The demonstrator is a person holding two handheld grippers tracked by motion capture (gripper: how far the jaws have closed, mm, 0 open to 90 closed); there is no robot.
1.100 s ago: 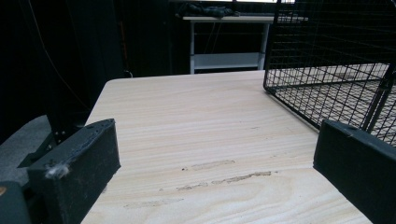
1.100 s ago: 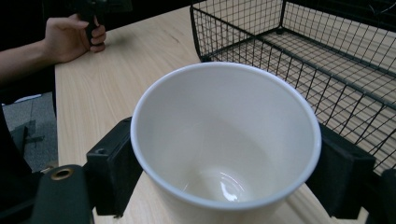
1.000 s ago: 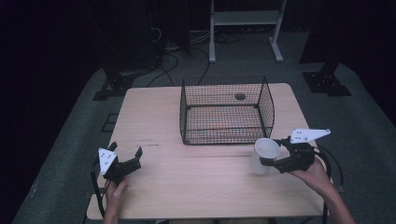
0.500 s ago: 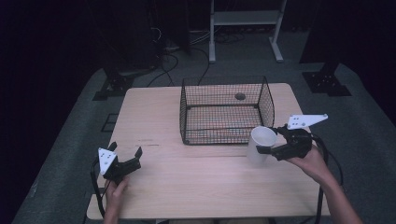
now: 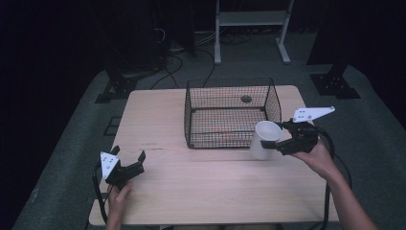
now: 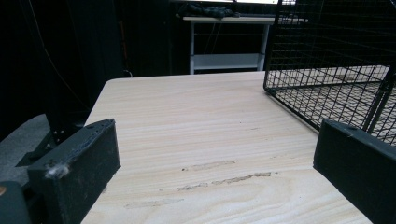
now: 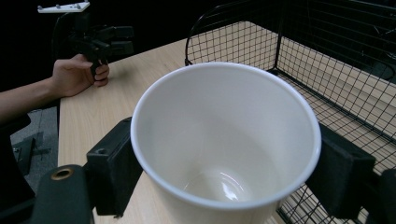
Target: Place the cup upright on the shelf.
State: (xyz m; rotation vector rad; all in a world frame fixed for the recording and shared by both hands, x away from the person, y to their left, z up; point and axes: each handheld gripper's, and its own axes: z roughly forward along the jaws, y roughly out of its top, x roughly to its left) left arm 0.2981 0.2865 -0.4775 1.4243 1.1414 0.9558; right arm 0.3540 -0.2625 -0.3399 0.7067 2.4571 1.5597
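My right gripper [image 5: 274, 136] is shut on a white paper cup [image 5: 265, 140], one pad on each side of its rim. The cup hangs slightly tilted just above the table, in front of the right front corner of the black wire basket [image 5: 187, 115]. In the right gripper view the empty cup [image 7: 224, 140] sits between the black pads [image 7: 109, 172], with the basket [image 7: 327, 60] right behind it. My left gripper [image 5: 128, 155] rests open at the table's front left with nothing between its jaws, and shows far off in the right gripper view [image 7: 105, 39].
The basket is empty and stands at the middle back of the light wooden table [image 5: 201, 187]. A dark round hole [image 5: 246, 98] in the tabletop shows through its mesh. A white shelf frame [image 5: 251, 21] and cables lie on the dark floor beyond.
The right gripper has lifted the cup and carried it up and slightly left, closer to the basket's front right corner. The left gripper has stayed put.
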